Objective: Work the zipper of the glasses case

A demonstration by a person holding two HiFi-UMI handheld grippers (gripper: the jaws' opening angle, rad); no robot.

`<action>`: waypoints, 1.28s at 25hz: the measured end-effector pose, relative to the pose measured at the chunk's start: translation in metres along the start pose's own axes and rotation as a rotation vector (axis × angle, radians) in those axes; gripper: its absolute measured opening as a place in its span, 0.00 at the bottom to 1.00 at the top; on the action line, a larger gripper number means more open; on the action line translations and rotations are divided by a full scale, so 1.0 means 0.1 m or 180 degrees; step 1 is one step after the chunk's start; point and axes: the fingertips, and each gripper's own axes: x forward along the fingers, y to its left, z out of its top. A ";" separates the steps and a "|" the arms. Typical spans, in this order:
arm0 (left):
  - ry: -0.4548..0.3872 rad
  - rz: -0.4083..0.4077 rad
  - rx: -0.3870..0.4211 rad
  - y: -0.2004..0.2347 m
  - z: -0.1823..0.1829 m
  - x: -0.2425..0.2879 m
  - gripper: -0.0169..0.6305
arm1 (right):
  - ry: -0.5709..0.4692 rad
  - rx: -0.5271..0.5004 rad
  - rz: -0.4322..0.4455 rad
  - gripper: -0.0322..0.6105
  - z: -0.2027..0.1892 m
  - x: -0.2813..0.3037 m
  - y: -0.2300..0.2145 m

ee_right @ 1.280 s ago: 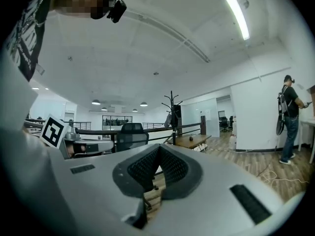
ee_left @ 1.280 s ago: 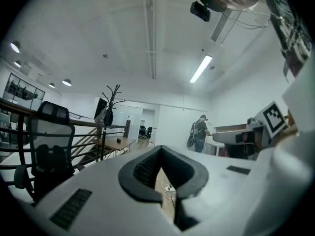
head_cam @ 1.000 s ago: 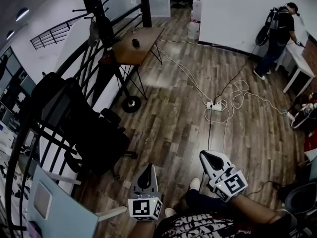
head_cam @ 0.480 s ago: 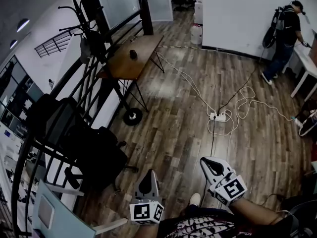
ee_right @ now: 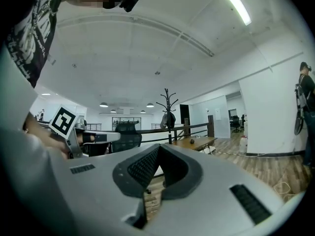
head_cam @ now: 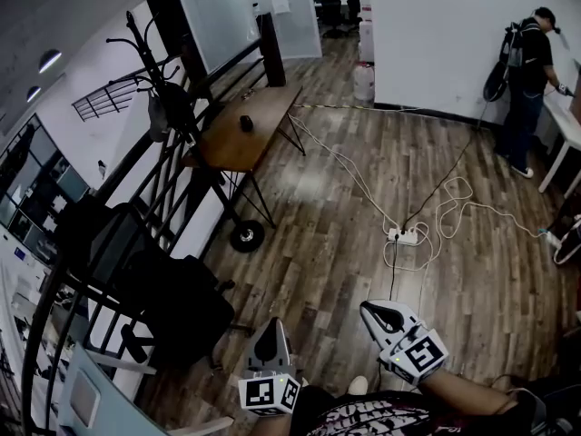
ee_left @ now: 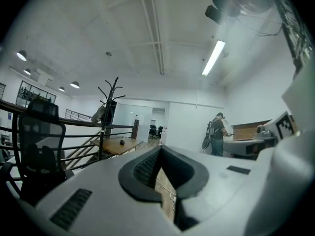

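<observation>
1. L gripper: jaws pressed together, nothing between the pads. It is held low at the bottom of the head view, pointing roughly level out over the wood floor. Marker cube faces the cam.

2. R gripper: jaws also pressed together, empty. It sits beside the L unit, apart from it, tip angled toward the upper left of the head view.

3. Task item: no obj can be confirmed as the glasses case. The only candidate is a small dark object lying on the wooden table. It is too small to identify and no zipper is visible.

4. Position rel. to tools: the small dark object is well apart from both grippers, ahead of them and to the left, with open floor between. In the left gripper view it shows left of the closed jaw tips, on the tabletop past the railing. In the right gripper view it shows right of the tips, far off. Neither tool touches the table.

5. Surroundings:
- coat stand just beside the table's left edge
- black office chair near the L gripper, on its left
- power strip w/ white cables on the floor ahead of the R gripper
- a person standing at the far right by a white counter
</observation>
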 end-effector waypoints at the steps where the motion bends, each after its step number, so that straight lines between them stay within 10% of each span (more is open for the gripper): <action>1: 0.0000 -0.0001 0.0014 0.01 -0.01 0.02 0.04 | -0.0011 0.0021 0.0025 0.04 -0.03 0.02 -0.01; 32: 0.0112 -0.0534 -0.0071 1.48 -0.02 2.59 0.03 | 0.0069 0.0087 -0.0258 0.04 0.01 2.61 -1.09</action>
